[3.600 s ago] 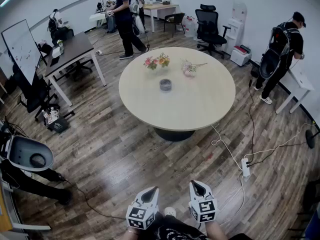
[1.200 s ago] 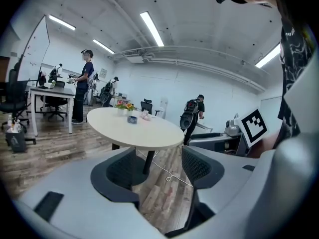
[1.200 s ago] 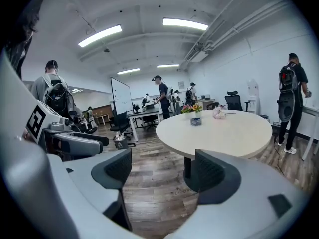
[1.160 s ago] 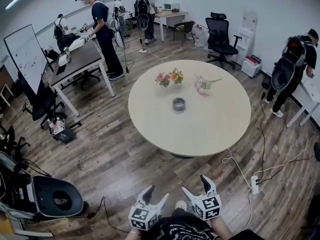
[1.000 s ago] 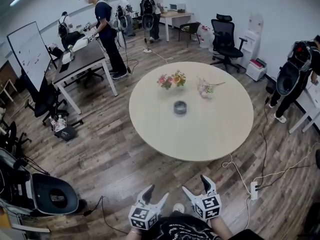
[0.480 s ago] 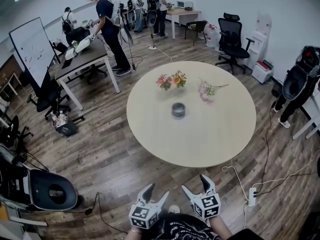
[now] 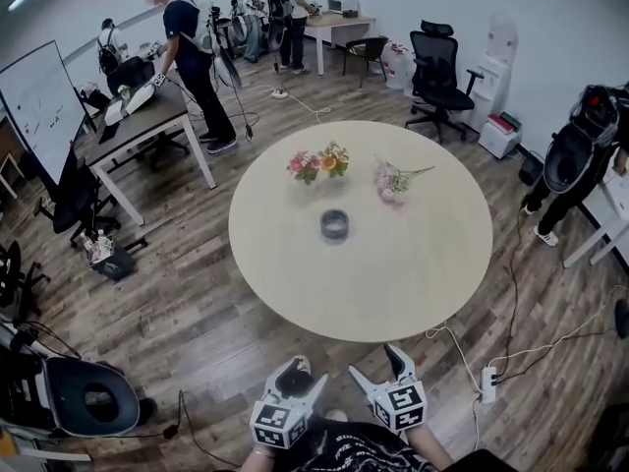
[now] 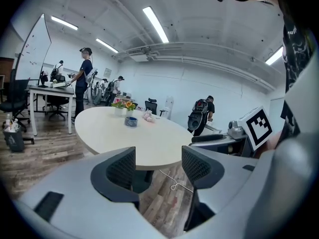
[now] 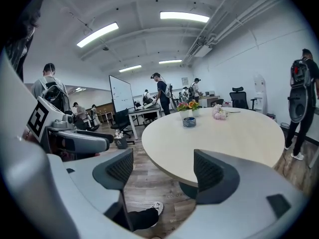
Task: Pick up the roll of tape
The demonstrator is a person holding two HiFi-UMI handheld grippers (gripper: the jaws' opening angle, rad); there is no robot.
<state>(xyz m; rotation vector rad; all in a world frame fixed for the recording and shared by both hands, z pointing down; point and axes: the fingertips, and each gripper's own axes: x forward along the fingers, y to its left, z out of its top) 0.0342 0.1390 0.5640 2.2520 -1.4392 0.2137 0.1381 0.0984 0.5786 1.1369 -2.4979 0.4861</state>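
Observation:
The roll of tape point(image 7: 335, 225) is a grey ring lying flat near the middle of the round beige table point(image 7: 403, 278), in front of a small vase of flowers point(image 7: 316, 163). Both grippers hang over the wood floor just short of the table's near edge, pointing at it. My left gripper point(image 7: 306, 376) is open with nothing between its jaws, and so is my right gripper point(image 7: 374, 362). In the left gripper view the tape point(image 8: 131, 121) shows far off on the table point(image 8: 139, 139) beyond that gripper point(image 8: 157, 168). The right gripper view shows the tape point(image 9: 189, 122) well past that gripper point(image 9: 162, 171).
A pink posy point(image 7: 390, 180) lies right of the vase. A power strip and cables point(image 7: 486, 383) lie on the floor at right. A desk point(image 7: 138, 106), a whiteboard point(image 7: 34, 106) and office chairs point(image 7: 437, 62) stand around. People stand at the back left point(image 7: 187, 42) and at the right point(image 7: 580, 155).
Both grippers have come forward toward the table, whose near edge now lies closer to them. Their jaws stay apart. The person at the back left has shifted.

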